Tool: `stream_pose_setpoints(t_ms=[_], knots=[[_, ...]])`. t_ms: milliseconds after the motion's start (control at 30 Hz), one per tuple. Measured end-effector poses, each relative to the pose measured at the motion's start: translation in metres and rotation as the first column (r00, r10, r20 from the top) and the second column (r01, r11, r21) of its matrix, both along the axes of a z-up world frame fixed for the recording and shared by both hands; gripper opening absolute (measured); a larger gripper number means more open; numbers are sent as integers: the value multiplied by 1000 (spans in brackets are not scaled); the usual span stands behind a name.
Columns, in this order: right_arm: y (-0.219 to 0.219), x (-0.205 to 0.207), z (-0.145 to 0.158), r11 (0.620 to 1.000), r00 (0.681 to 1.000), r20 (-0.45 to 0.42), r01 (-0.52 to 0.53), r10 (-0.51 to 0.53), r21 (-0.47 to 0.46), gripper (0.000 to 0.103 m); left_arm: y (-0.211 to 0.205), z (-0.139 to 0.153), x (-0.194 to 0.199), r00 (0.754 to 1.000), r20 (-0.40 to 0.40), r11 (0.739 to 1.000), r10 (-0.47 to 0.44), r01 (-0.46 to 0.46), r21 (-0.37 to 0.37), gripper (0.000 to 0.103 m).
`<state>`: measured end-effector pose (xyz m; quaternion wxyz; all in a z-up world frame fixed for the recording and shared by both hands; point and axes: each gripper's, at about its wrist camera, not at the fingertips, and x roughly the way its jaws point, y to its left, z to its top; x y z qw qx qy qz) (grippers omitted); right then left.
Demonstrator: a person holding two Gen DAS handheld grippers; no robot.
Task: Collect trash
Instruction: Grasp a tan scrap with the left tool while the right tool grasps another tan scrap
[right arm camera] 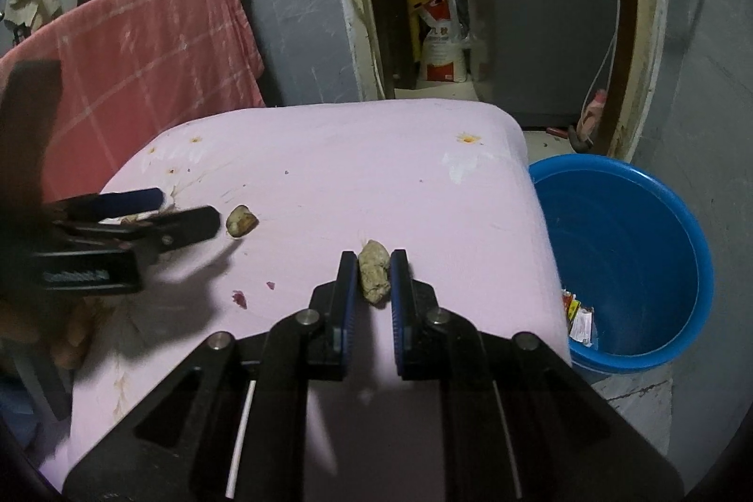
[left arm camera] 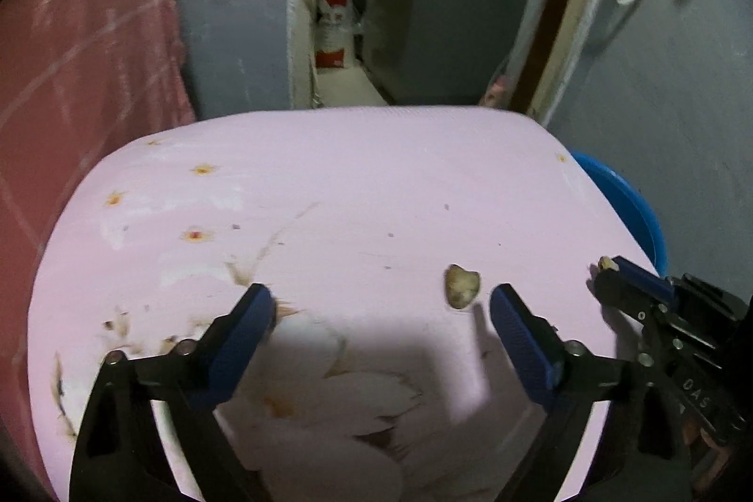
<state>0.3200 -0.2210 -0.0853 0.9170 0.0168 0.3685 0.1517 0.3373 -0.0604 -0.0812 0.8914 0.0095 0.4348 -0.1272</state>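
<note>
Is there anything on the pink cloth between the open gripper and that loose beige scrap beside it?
No. In the left wrist view, only bare pink cloth separates the open left gripper from the beige scrap, which lies just outside its right finger.

Blue basin (left arm camera: pixel 630 201): mostly hidden behind the table (left arm camera: pixel 329 182) from the left wrist view. Wrappers (right arm camera: pixel 578 318) inside it: print too small to read. Left tool (right arm camera: pixel 141 215): blurred, partly cut off.

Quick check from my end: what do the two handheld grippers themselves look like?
Both match. The left gripper and right gripper have black triangular cut-out linkages joined by silver round pivot pins, ending in fingers faced with dark blue textured pads. White lettering marks the black bodies. Thin white rods run along the right gripper's frame.
</note>
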Motion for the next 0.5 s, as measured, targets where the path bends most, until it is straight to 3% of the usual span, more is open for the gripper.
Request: stream_pose_setpoints(t_ms=[100,367,433,500], knots=[[-5,-2,-1,1000,1000,1,5,-5,16,14,-11,-6,1,999,-23,999,-44,44,0,67],[-7,-4,0,1000,1000,9,6,-6,31,14,-23,-9,6,993,-18,993,-118,119,17,32],[-5,-5,0,999,1000,12,6,-6,31,14,-22,-9,7,993,-17,993,-121,121,13,15],[-7,-7,0,999,1000,15,5,-6,32,14,-22,-9,8,990,-26,991,-137,137,-9,13]])
